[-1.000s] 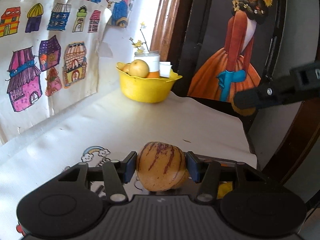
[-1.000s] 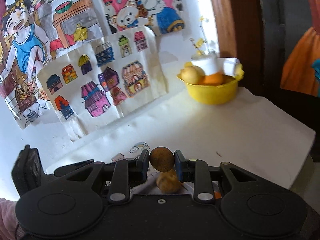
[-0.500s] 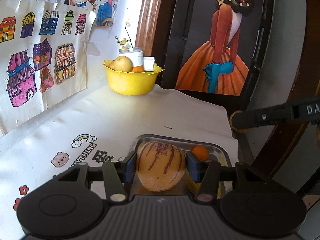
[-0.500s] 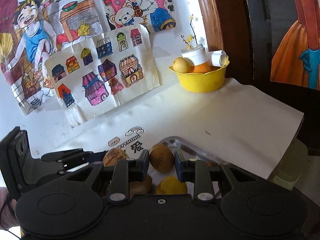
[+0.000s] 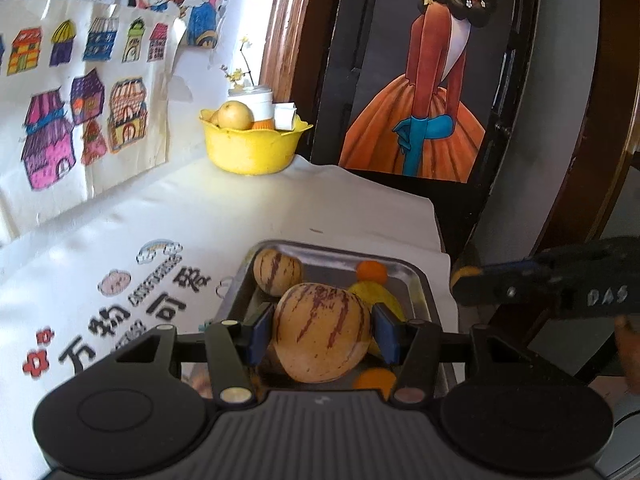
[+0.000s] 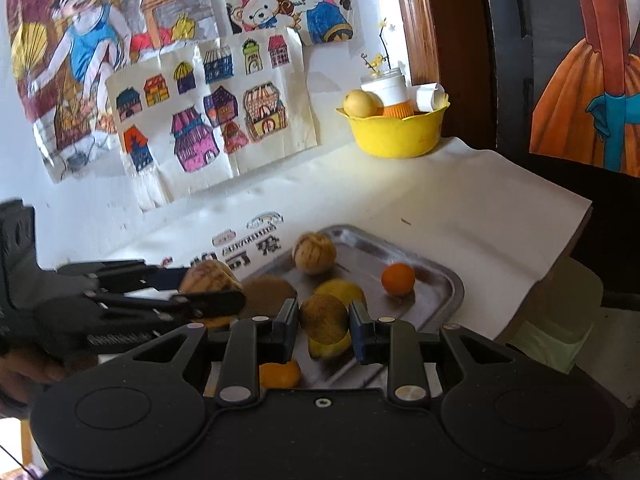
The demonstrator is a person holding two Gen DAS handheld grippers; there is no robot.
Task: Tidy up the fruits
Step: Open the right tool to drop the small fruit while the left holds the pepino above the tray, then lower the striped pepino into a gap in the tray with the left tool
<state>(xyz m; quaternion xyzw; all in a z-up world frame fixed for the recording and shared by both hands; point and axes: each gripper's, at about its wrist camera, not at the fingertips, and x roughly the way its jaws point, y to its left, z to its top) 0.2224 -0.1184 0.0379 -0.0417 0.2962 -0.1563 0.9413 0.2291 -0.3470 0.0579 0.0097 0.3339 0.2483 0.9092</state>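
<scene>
Left gripper (image 5: pixel 322 335) pinches a striped melon (image 5: pixel 322 332) between its blue pads, hanging above the near left of the metal tray (image 6: pixel 448 280). Right gripper (image 6: pixel 324 326) clamps a brown kiwi (image 6: pixel 323 319) over the tray's near middle, where a second melon (image 6: pixel 314 253), a lemon (image 6: pixel 340 290) and an orange (image 6: pixel 397 279) already lie. Judged step: carrying fruit in. Next, each needs lowering onto bare metal before the jaws part, or it may roll. The yellow bowl (image 6: pixel 394 134) sits far right

Striped melon (image 5: pixel 322 332) and brown kiwi (image 6: pixel 324 319) held above fruit-filled tray (image 6: pixel 452 280).
</scene>
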